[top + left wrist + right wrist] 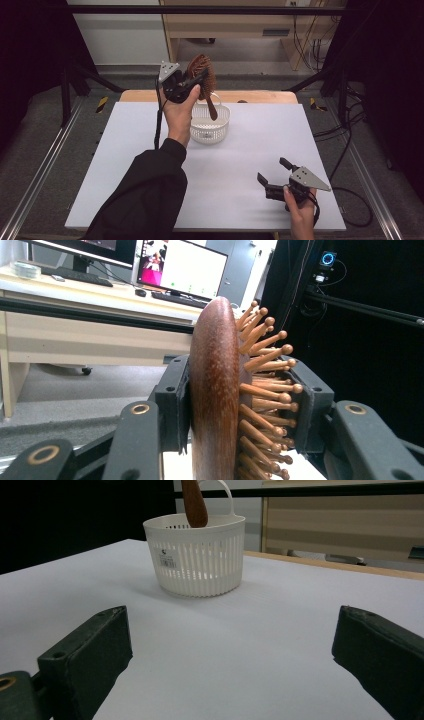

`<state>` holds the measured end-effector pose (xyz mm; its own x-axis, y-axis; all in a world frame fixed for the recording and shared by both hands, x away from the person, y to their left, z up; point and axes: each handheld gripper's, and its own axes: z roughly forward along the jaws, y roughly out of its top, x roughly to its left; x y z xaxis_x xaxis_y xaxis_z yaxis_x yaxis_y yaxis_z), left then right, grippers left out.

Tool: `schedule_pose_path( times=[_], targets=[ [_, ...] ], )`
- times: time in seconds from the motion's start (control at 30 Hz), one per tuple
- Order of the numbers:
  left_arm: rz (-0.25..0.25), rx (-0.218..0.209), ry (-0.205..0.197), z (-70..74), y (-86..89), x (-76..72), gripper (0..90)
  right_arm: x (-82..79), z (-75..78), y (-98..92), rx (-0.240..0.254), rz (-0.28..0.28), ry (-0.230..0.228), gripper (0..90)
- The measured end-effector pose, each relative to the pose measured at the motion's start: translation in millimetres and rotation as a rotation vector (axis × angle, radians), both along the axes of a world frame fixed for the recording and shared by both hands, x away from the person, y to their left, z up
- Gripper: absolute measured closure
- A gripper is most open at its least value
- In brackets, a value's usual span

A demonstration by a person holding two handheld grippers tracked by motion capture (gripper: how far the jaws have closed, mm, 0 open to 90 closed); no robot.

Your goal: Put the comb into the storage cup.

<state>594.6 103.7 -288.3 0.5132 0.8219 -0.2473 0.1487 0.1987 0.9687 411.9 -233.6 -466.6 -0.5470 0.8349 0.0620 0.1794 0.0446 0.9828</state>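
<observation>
The left claw (192, 82) is clamped on the head of a wooden hairbrush (202, 75), held above the white basket (210, 127) near the table's (260, 140) far edge, its handle dipping into the basket. The right claw (272, 175) rests near the table's near right corner, jaws apart.

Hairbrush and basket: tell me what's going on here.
A person holds a tool in each hand at a white table. The left tool is shut on the head of a wooden hairbrush, one jaw on its smooth back and the other on the bristle side. The brush hangs handle-down over a white slatted basket, with the handle tip at about rim height. The right tool rests low near the table's front edge, jaws open with nothing between them.
</observation>
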Motion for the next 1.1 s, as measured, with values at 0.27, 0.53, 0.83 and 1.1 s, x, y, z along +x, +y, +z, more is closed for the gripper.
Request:
schedule_pose_path(
  times=[0.27, 0.53, 0.83, 1.1],
  targets=[
    [0.007, 0.027, 0.005, -8.1, -4.1, 3.5, 50.8, 0.0, 0.0, -0.3, 0.008, 0.001, 0.000, 3.2],
    [0.007, 0.032, 0.015, -13.6, -7.2, 5.4, 50.8, -0.1, 0.2, -0.8, 0.014, 0.002, -0.003, 3.2],
    [0.015, 0.049, 0.028, -20.7, -10.6, 5.1, 50.9, -0.2, 0.2, -0.2, 0.017, 0.004, -0.003, 3.1],
    [0.007, 0.061, 0.032, -23.2, -13.7, 4.5, 50.8, -0.2, 0.4, -0.2, 0.024, 0.006, -0.001, 3.1]
  ],
)
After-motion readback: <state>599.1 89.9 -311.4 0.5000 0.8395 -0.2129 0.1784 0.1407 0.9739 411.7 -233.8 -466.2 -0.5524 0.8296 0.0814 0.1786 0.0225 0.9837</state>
